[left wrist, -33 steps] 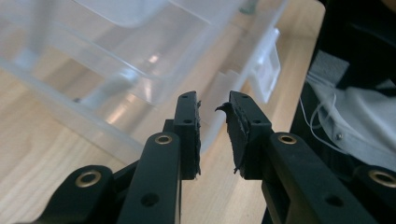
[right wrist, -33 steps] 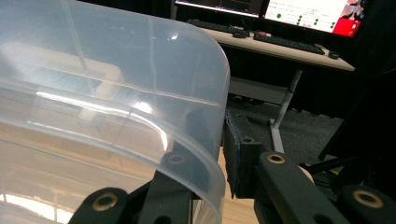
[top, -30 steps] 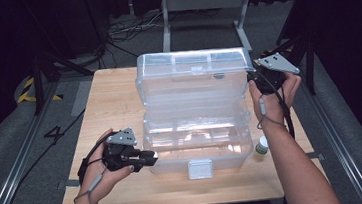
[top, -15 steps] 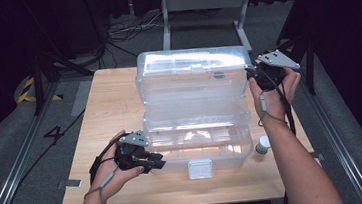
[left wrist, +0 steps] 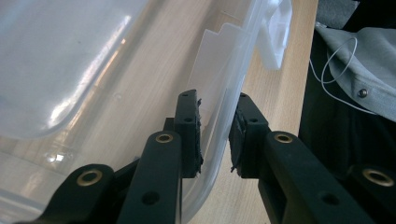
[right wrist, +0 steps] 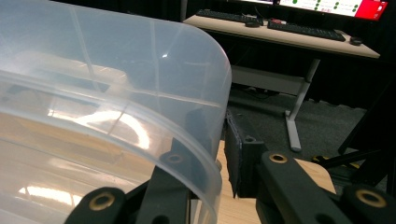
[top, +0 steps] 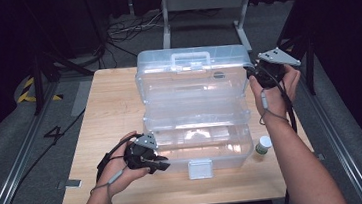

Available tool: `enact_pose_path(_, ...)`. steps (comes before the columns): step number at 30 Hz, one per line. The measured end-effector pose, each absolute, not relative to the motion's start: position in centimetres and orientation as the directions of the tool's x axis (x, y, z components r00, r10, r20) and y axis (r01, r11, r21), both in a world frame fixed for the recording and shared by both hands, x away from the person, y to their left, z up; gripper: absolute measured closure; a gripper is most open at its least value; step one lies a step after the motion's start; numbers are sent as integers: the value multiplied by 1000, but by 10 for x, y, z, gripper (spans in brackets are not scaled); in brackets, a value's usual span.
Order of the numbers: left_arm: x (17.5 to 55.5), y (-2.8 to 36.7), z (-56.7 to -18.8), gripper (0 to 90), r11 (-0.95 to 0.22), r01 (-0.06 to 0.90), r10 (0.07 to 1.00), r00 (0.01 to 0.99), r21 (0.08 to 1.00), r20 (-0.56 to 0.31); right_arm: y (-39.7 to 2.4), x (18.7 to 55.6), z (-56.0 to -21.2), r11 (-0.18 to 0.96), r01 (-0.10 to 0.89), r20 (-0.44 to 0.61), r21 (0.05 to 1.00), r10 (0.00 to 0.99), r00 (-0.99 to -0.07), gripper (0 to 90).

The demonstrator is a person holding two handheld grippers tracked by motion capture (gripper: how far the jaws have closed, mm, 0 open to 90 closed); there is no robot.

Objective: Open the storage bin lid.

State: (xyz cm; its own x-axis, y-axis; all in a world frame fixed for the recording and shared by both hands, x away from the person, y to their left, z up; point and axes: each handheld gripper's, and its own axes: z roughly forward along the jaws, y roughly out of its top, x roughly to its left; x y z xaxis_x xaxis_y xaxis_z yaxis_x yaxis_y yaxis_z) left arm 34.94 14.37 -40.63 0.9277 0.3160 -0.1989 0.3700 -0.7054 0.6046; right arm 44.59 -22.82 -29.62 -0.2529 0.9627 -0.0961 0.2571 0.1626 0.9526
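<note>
Toolbox (top: 195,115) of clear plastic lies open: right gripper (top: 261,74) fingers clamp the raised lid's rim, left gripper (left wrist: 215,135) fingers, closing, straddle the base's front wall; shutting remains.

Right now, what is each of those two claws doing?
Left gripper: jaws have just been closing around the box wall, not yet pressing on it.
Right gripper: shut on the lid rim.
</note>
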Motion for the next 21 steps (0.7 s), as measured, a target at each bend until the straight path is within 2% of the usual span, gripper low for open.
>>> enact_pose_path(6, 349, 141, -406, 774, -735, 311, 279, 949, 602, -149, -228, 449, -295, 164, 268, -94, 949, 962, -255, 797)
enact_pose_path(21, 352, 141, -410, 778, -743, 311, 265, 950, 593, -167, -229, 461, -295, 156, 277, -85, 948, 964, -251, 804)
